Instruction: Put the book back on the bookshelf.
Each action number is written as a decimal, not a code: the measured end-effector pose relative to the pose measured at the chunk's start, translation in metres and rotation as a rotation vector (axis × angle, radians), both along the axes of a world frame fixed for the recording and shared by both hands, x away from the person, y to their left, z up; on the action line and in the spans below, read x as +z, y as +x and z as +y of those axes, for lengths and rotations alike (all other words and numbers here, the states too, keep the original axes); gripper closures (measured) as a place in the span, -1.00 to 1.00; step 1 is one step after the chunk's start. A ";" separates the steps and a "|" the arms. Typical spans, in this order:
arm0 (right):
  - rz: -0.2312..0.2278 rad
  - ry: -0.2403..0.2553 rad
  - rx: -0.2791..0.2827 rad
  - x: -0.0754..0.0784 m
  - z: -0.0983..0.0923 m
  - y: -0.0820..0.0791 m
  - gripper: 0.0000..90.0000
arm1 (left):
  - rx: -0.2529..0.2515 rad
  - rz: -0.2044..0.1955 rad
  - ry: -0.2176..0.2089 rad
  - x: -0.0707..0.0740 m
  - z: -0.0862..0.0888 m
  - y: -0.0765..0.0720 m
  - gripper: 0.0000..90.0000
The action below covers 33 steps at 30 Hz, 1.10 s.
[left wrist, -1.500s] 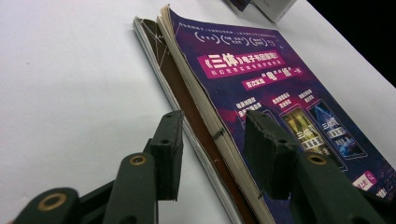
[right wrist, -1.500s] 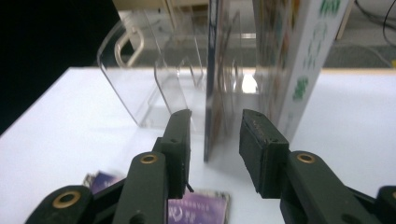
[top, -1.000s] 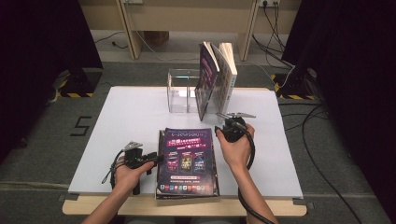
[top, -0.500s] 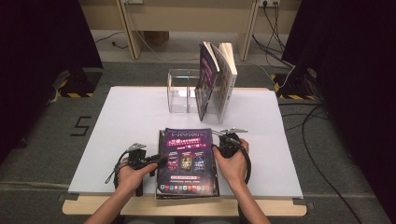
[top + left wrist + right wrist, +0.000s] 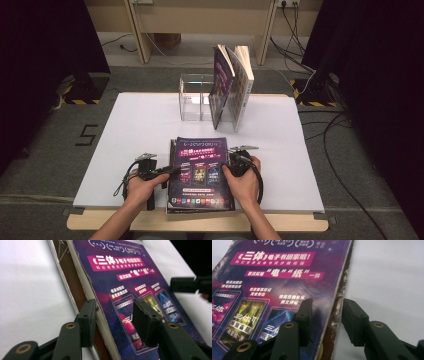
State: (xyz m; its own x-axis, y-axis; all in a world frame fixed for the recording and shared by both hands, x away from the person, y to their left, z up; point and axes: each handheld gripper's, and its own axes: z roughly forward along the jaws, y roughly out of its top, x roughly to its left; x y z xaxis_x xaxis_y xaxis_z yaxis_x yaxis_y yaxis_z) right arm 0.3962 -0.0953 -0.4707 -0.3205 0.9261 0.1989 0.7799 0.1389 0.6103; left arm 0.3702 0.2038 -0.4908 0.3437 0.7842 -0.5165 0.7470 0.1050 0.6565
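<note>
High view: fixed above the near edge of the table (image 5: 130,115), facing forward and down, far enough back to take in the whole top, the floor beyond and both forearms coming in from the bottom.

Left tool view: mounted on the left tool (image 5: 115,322), very near, looking low along its two black jaws across the magazine (image 5: 130,285) from its left edge; right tool (image 5: 192,285) at far right.

Right tool view: mounted on the right tool (image 5: 325,317), equally near, looking low across the magazine's right edge.

Shared across all three: purple magazine cover and white table surface beside it.
</note>
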 end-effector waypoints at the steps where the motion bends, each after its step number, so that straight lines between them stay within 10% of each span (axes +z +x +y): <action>1: -0.001 0.002 0.002 0.000 0.001 -0.001 0.36 | -0.002 0.003 -0.005 0.001 0.000 0.000 0.20; 15: -0.029 0.015 -0.011 -0.004 0.003 -0.006 0.33 | 0.023 -0.012 -0.093 0.013 -0.012 -0.008 0.23; 18: -0.035 0.015 -0.012 -0.005 0.003 -0.007 0.33 | -0.027 0.052 -0.173 0.007 -0.020 -0.014 0.28; 24: -0.034 0.016 -0.010 -0.004 0.003 -0.006 0.32 | -0.052 0.069 -0.082 -0.001 -0.025 -0.012 0.56; 33: 0.018 0.038 -0.005 0.002 -0.008 0.007 0.30 | -0.035 0.072 -0.109 -0.003 -0.026 -0.013 0.74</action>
